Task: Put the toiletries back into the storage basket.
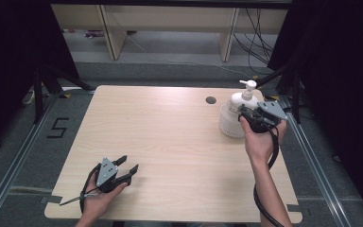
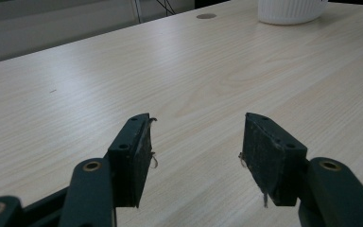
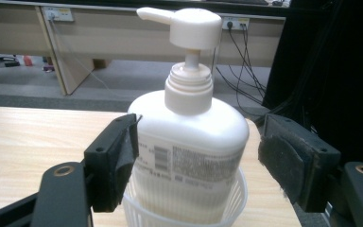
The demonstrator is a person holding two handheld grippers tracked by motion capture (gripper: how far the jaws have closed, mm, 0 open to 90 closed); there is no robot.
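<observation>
- Left gripper [image 1: 126, 168]: held low over the near left part of the table [image 1: 170, 142], close to the near edge. Jaws spread apart, nothing between them; bare wood shows in the gap in the left gripper view [image 2: 196, 142].
- Right gripper [image 1: 246, 112]: at the far right of the table, at the pump bottle [image 1: 244, 98]. Jaws released and set around the bottle's body; the left pad appears to touch its side, the right pad stands apart from it.
- Pump bottle [image 3: 189, 142]: white, upright, seated in a white ribbed cup [image 3: 184, 213]. Nozzle points left.
- Cup [image 1: 229, 125]: stands near the far right corner, just right of a round hole [image 1: 211, 100] in the tabletop.
</observation>
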